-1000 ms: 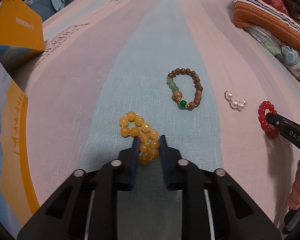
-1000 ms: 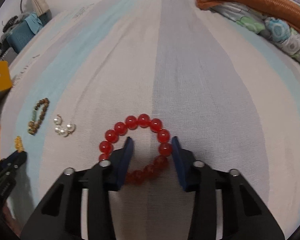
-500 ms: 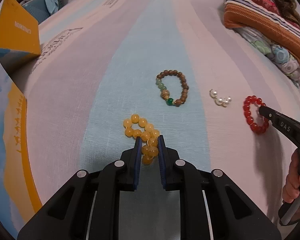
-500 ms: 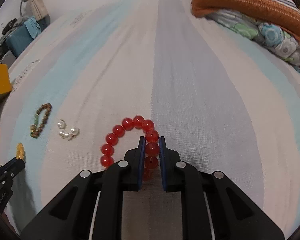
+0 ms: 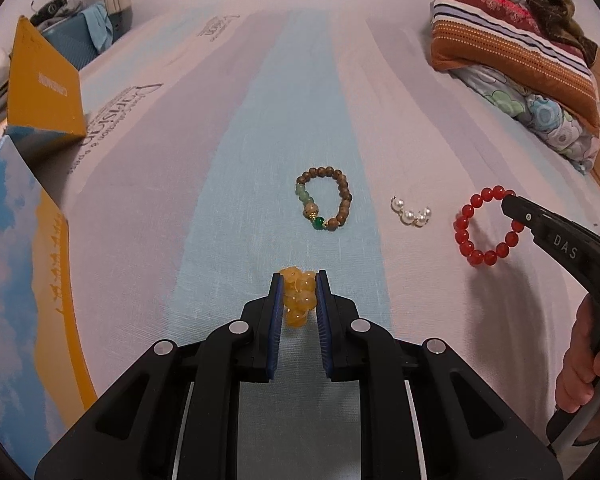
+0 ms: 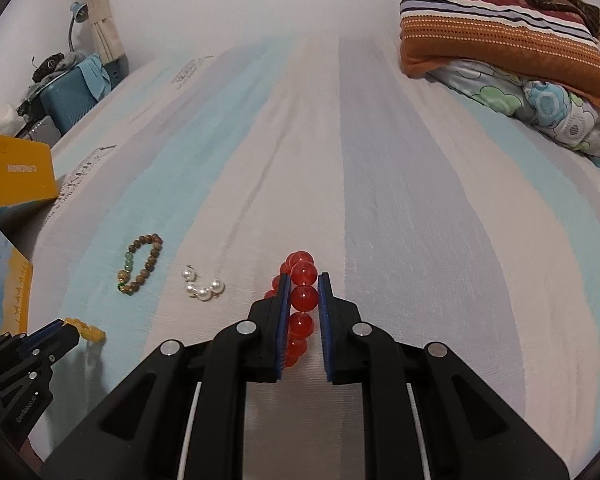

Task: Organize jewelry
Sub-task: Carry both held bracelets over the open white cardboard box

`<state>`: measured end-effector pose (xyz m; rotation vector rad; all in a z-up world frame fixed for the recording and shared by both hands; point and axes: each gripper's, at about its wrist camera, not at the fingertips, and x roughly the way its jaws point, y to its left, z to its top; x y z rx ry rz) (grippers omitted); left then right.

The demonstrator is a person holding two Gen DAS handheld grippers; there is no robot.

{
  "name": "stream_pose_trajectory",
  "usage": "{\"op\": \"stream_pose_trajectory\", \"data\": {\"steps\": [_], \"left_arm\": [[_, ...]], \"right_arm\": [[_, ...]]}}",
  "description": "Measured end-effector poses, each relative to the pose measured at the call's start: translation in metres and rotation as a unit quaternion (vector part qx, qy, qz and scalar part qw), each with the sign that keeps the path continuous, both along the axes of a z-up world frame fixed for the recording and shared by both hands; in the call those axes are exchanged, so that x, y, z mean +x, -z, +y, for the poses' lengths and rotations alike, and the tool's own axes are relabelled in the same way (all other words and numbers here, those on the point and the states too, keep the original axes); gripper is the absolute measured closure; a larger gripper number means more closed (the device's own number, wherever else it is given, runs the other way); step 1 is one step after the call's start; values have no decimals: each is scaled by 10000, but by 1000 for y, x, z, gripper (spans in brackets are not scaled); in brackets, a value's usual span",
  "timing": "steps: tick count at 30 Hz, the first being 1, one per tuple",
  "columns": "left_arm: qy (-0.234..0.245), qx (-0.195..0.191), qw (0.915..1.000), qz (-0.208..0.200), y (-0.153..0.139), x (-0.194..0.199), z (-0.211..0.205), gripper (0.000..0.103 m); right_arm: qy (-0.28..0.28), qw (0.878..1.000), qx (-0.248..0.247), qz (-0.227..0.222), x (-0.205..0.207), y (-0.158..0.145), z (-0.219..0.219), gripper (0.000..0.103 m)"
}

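Note:
My left gripper [image 5: 299, 280] is shut on a yellow bead bracelet [image 5: 299, 298], bunched between the jaws and lifted off the striped sheet. My right gripper [image 6: 304, 280] is shut on a red bead bracelet [image 6: 302, 296], which hangs from it above the sheet; it also shows in the left wrist view [image 5: 485, 226]. A brown wooden bracelet with green beads [image 5: 324, 202] and a small pearl piece [image 5: 412, 212] lie on the sheet between the two grippers.
A yellow and blue box [image 5: 24, 276] stands open at the left, its yellow lid [image 5: 44, 88] raised behind. Folded striped and floral bedding [image 5: 516, 60] is piled at the far right. A blue case [image 6: 74, 96] sits beyond the bed's left edge.
Both grippers closed on their bracelets, then rose: the yellow and red bracelets have come up off the sheet. The wooden bracelet and pearls have not moved.

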<state>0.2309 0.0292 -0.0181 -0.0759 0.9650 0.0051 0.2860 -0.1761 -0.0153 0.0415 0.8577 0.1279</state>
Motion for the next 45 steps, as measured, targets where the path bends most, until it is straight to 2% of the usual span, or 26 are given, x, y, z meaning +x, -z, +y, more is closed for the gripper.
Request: {"op": "stream_pose_trajectory", "data": {"steps": [9, 11, 20, 31, 45], "left_arm": [[-22, 57, 9999, -93, -15, -3, 3, 89], [-45, 83, 9999, -100, -21, -2, 3, 94], [-137, 58, 9999, 46, -33, -7, 16, 94], [-270, 183, 9994, -139, -68, -27, 30, 94], [-250, 340, 9984, -388, -101, -52, 40, 94]], "right_arm": [[-4, 9998, 109, -163, -10, -17, 2, 90], [4, 9998, 65, -184, -12, -22, 3, 90], [151, 9997, 113, -170, -24, -36, -3, 90], [201, 9997, 100, -110, -41, -57, -3, 90], [-53, 9993, 82, -370, -68, -94, 20, 90]]}}
